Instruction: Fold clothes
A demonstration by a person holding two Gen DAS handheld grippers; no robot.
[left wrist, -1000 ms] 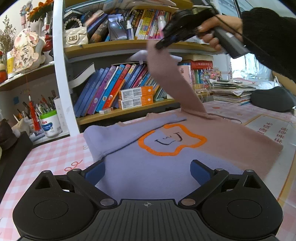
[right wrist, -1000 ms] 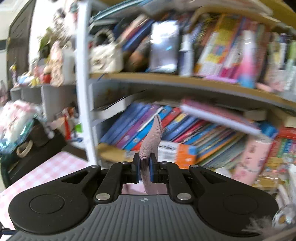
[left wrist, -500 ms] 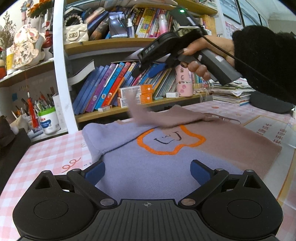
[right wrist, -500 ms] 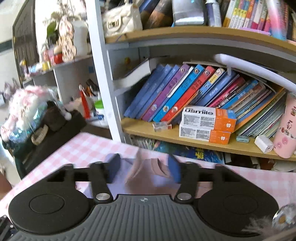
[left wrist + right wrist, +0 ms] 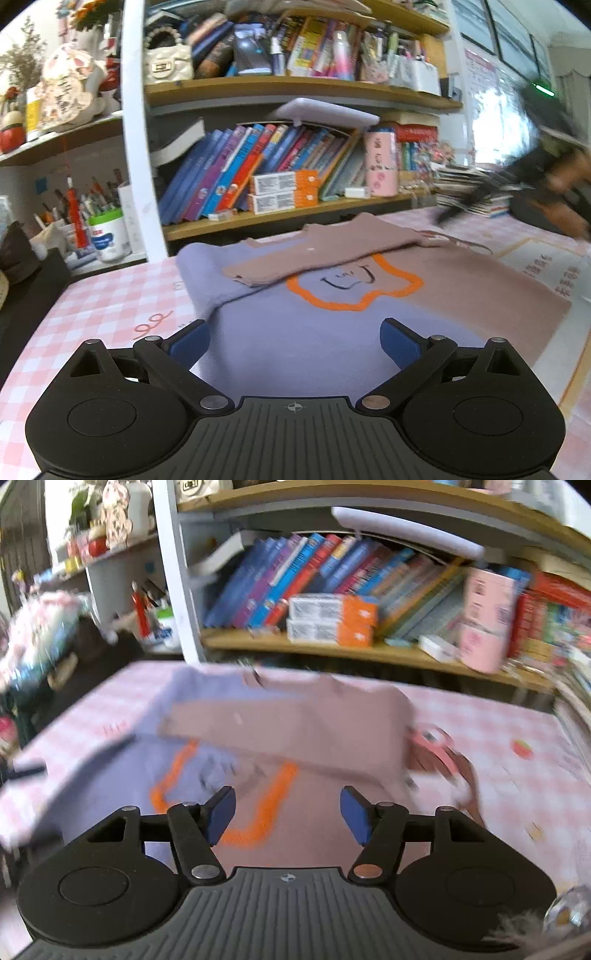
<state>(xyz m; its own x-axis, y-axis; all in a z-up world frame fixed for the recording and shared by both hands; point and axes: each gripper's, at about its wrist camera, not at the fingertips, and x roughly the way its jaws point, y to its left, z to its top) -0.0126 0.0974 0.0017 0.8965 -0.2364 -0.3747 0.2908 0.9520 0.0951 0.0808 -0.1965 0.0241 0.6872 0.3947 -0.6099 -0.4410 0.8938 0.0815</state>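
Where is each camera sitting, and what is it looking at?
Left wrist: sits on the left tongs, low over the sweater, facing the bookshelf; the open tongs show.
Right wrist: sits on the right tongs, higher, looking down at the folded sleeve; the open tongs show.
Shared: sweater, bookshelf, checked tablecloth.

I am in a lived-in home study: across the upper frame a bookshelf [image 5: 295,86] crammed with children's books [image 5: 236,173], a pen pot [image 5: 107,236] at left, and a pink-checked counter [image 5: 110,306] below.
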